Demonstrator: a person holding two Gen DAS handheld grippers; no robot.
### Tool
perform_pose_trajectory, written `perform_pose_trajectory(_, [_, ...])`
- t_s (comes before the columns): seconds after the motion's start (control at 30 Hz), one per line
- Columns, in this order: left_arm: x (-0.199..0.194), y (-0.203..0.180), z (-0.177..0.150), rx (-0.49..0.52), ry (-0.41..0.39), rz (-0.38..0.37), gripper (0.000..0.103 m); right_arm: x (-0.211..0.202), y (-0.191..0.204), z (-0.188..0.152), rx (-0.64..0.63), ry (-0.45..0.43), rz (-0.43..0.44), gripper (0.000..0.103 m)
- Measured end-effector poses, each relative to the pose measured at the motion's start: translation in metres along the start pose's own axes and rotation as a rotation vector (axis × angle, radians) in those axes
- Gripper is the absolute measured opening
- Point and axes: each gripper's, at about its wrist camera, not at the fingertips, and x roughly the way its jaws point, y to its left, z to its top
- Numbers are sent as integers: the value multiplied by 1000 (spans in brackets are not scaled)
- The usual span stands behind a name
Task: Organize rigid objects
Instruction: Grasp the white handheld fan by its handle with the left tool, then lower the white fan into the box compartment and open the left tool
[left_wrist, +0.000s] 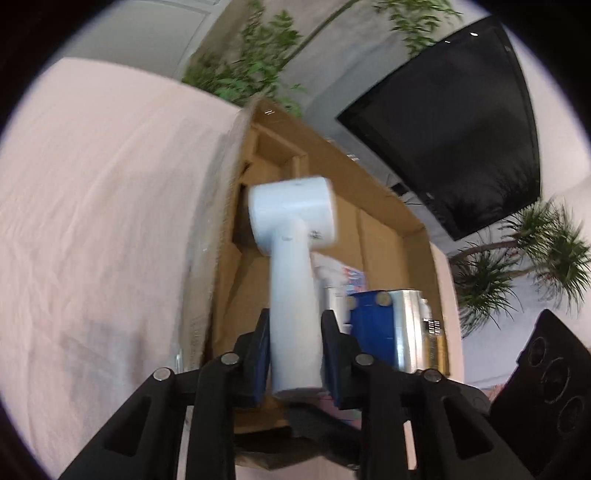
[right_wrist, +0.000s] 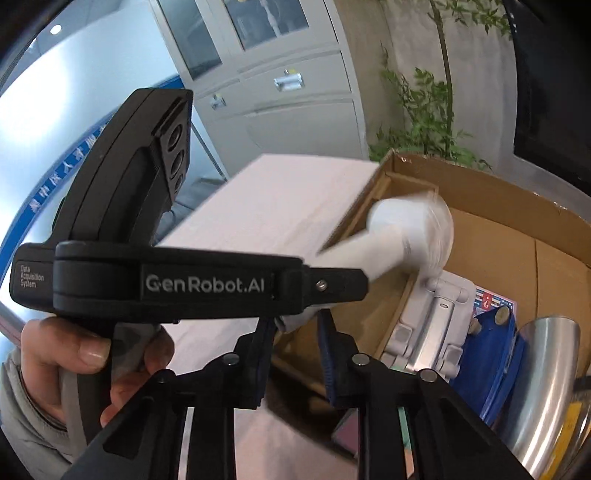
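The left gripper (left_wrist: 295, 354) pinches the handle of a white hammer-shaped device (left_wrist: 291, 236) above the open cardboard box (left_wrist: 384, 206). It looks rigid, smooth and top-heavy (the head may swing), so gripping nearer the head seems safer. The right gripper (right_wrist: 295, 354) hangs spread, holding nothing.

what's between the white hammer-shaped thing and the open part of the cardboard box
Nothing visible. The left gripper holds the white hammer-shaped thing above the cardboard box; bare box floor lies under its head. A blue item and metal cylinder sit off to the right.
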Motion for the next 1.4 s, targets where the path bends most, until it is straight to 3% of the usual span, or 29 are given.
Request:
perform_pose_trajectory(0.2, [0,4,-18,-2,4,44,24,9,-5,-32,43,10,-12,21])
perform_pose_trajectory(0.27, [-12,-4,-24,35,-45,111,25,-2,-1,-49,48,-13,-13,22])
perform_pose_trajectory(0.33, [-29,-17,-31,111,-128,199,25,-25,-1,-67,59,-56,-20,32])
perform_pose_trajectory(0.37, [-45,-32,-43,187,-207,231,26,-33,1,-77,61,-73,-18,52])
perform_pose_trajectory(0.4, [-57,-43,-53,246,-264,253,37,-48,3,-88,59,-108,-24,79])
perform_pose_trajectory(0.43, [-74,-59,-70,321,-345,304,61,-63,5,-102,47,-153,-53,92])
perform_pose_trajectory(0.47, [-87,-72,-85,366,-413,365,78,-73,7,-111,29,-183,-84,102])
perform_pose_trajectory(0.5, [-107,-89,-107,414,-517,441,100,-80,6,-119,6,-202,-136,102])
perform_pose_trajectory(0.53, [-122,-101,-125,457,-598,482,102,-85,6,-128,-6,-211,-187,102])
perform_pose_trajectory(0.6, [-139,-121,-148,528,-645,549,102,-98,-2,-149,31,-222,-280,102])
perform_pose_trajectory(0.7, [-151,-142,-173,578,-609,630,102,-114,-15,-178,111,-218,-315,102])
perform_pose_trajectory(0.8, [-145,-138,-176,552,-576,605,102,-125,-17,-197,136,-222,-324,102])
perform_pose_trajectory(0.93, [-118,-109,-135,395,-484,471,102,-133,-17,-213,138,-214,-282,102])
perform_pose_trajectory(1.07, [-68,-85,-85,365,-384,450,100,-144,-13,-223,117,-213,-290,102])
perform_pose_trajectory(1.1, [-53,-81,-73,376,-339,430,94,-144,-15,-226,126,-205,-288,102])
perform_pose_trajectory(1.13, [-35,-76,-61,384,-279,416,78,-145,-18,-228,134,-200,-286,102])
perform_pose_trajectory(1.2, [-2,-66,-41,376,-165,425,60,-143,-27,-233,168,-188,-291,102])
perform_pose_trajectory(1.27, [20,-57,-32,366,-109,430,55,-138,-37,-236,207,-171,-294,102])
perform_pose_trajectory(1.37, [31,-62,-31,433,-122,491,53,-134,-47,-237,234,-153,-292,102])
perform_pose_trajectory(1.4, [31,-63,-31,442,-118,510,48,-131,-51,-237,241,-150,-290,102])
